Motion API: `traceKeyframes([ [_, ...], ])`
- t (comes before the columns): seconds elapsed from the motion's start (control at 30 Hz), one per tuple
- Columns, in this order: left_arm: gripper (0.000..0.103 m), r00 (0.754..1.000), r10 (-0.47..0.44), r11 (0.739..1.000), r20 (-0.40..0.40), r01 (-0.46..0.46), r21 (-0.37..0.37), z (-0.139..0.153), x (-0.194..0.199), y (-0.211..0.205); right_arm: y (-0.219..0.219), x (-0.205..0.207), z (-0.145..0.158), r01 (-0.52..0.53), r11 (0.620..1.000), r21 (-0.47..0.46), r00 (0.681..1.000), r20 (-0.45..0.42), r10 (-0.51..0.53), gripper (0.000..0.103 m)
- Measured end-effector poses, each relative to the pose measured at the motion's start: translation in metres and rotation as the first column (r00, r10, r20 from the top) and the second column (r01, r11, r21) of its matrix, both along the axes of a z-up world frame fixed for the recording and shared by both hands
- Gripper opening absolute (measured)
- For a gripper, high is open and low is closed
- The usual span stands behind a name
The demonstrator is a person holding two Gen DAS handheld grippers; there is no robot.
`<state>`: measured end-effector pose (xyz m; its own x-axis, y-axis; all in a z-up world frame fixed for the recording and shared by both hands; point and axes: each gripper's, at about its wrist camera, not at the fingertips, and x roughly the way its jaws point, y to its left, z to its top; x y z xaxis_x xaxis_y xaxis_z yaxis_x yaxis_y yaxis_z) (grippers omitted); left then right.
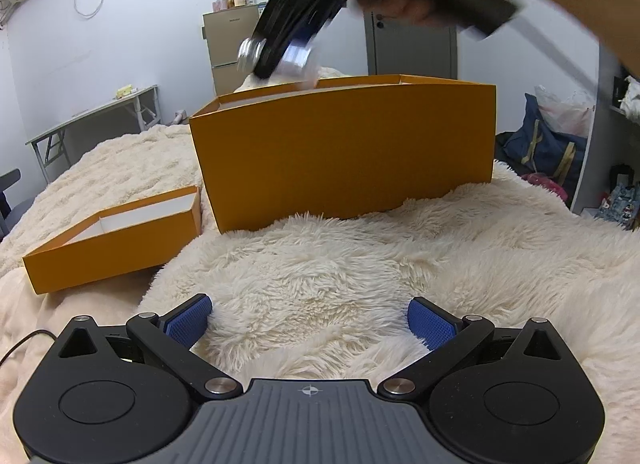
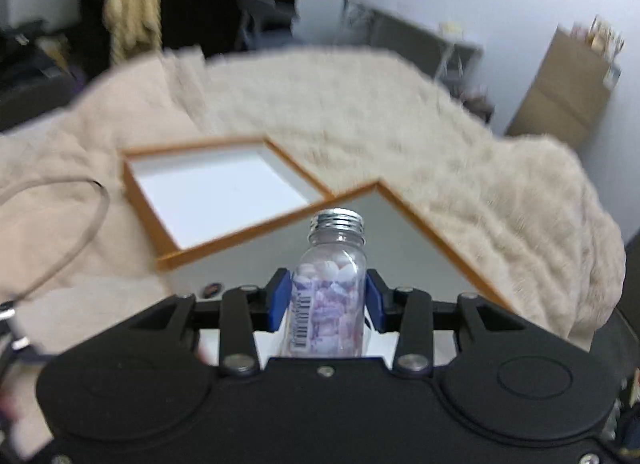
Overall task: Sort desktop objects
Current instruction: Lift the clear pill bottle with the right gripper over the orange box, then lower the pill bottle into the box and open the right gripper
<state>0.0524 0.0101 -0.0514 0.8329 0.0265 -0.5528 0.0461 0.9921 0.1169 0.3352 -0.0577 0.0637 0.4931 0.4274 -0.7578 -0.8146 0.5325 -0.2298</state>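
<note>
We are carrying the bottle [image 2: 334, 284], clamped lengthwise in the right tongs [image 2: 328, 296], above the orange box [image 1: 344, 152]; left tongs [image 1: 312, 324] are gaping wide, nothing between them.

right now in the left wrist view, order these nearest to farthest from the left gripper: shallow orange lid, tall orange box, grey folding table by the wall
1. shallow orange lid, on the fluffy blanket ahead and to the left of the left gripper, whose jaws are open.
2. tall orange box, straight ahead, behind the lid.
3. grey folding table, far left, by the wall beyond the blanket.
</note>
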Motion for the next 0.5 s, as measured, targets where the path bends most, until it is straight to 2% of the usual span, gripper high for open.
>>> traceKeyframes([
  [0.1,0.103,1.000,0.000,1.000,-0.002,0.000,-0.002,-0.001,0.001,0.000,0.017,0.011,-0.038,0.030,0.995,-0.099,0.999,-0.030,-0.033,0.038],
  [0.23,0.103,1.000,0.000,1.000,-0.004,0.000,0.005,0.000,0.002,-0.003,0.009,0.014,-0.037,0.027,0.998,-0.062,0.994,-0.102,-0.033,0.039],
  [0.3,0.103,1.000,0.000,1.000,-0.003,0.000,0.011,0.000,0.002,-0.005,0.003,0.012,-0.034,0.030,0.997,-0.064,0.995,-0.090,-0.035,0.041],
  [0.33,0.103,1.000,0.000,1.000,-0.003,0.000,0.011,0.000,0.002,-0.005,0.000,0.010,-0.031,0.032,0.998,-0.053,0.997,-0.067,-0.035,0.051],
  [0.37,0.103,1.000,-0.001,1.000,-0.003,0.001,0.007,0.000,0.002,-0.004,-0.004,0.008,-0.027,0.037,0.999,-0.033,0.999,-0.034,-0.038,0.068],
  [0.4,0.103,1.000,-0.001,1.000,-0.005,0.001,0.002,0.000,0.002,-0.002,-0.011,0.004,-0.022,0.044,0.999,0.004,0.999,0.012,-0.044,0.075],
  [0.43,0.103,1.000,-0.001,1.000,-0.006,0.001,0.000,0.000,0.002,-0.001,-0.019,-0.002,-0.016,0.046,0.998,0.048,0.997,0.054,-0.049,0.078],
  [0.5,0.103,1.000,-0.002,1.000,-0.006,0.002,-0.006,0.001,0.002,0.000,-0.036,-0.014,-0.006,0.049,0.989,0.138,0.993,0.104,-0.064,0.078],
])
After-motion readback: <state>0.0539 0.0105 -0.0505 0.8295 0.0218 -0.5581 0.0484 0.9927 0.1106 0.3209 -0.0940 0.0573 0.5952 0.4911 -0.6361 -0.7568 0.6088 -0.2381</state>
